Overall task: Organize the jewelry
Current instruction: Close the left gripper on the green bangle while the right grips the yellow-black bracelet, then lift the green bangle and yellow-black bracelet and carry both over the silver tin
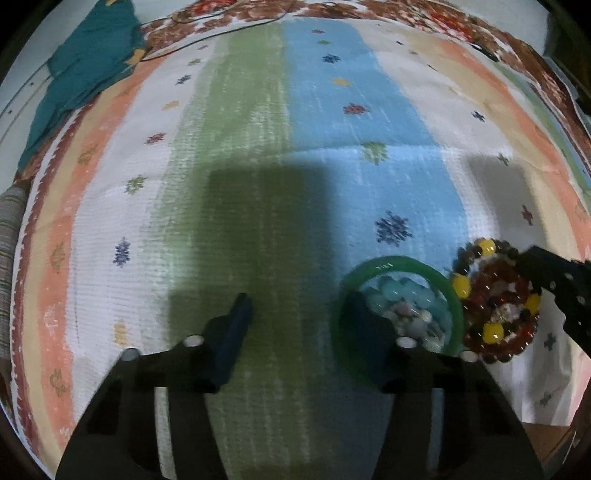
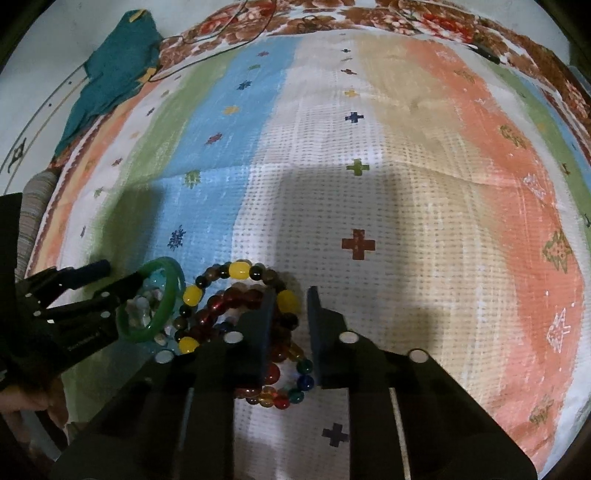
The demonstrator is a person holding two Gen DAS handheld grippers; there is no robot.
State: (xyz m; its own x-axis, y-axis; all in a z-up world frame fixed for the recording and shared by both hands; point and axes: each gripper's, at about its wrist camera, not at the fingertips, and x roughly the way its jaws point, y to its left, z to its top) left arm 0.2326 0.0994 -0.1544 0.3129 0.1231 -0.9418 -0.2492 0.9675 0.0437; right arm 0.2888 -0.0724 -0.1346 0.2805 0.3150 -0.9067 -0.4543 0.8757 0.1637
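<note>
A green bangle point(image 1: 402, 266) lies on the striped cloth over pale blue and white beads point(image 1: 406, 310). Right of it sits a pile of beaded bracelets point(image 1: 495, 306), dark red with yellow and brown beads. My left gripper point(image 1: 299, 317) is open; its right finger point(image 1: 365, 332) rests inside the bangle's near left rim. In the right wrist view the bangle point(image 2: 166, 295) is at the left and the bracelet pile point(image 2: 236, 295) lies under my right gripper point(image 2: 290, 314), which is open with its left finger over the red beads. A multicoloured bead bracelet point(image 2: 291, 387) lies between its fingers.
The striped cloth point(image 1: 258, 147) covers a bed with a floral border point(image 2: 369, 18). A teal garment point(image 1: 85, 74) lies at the far left corner. A thin dark cord point(image 2: 221, 37) runs along the far edge.
</note>
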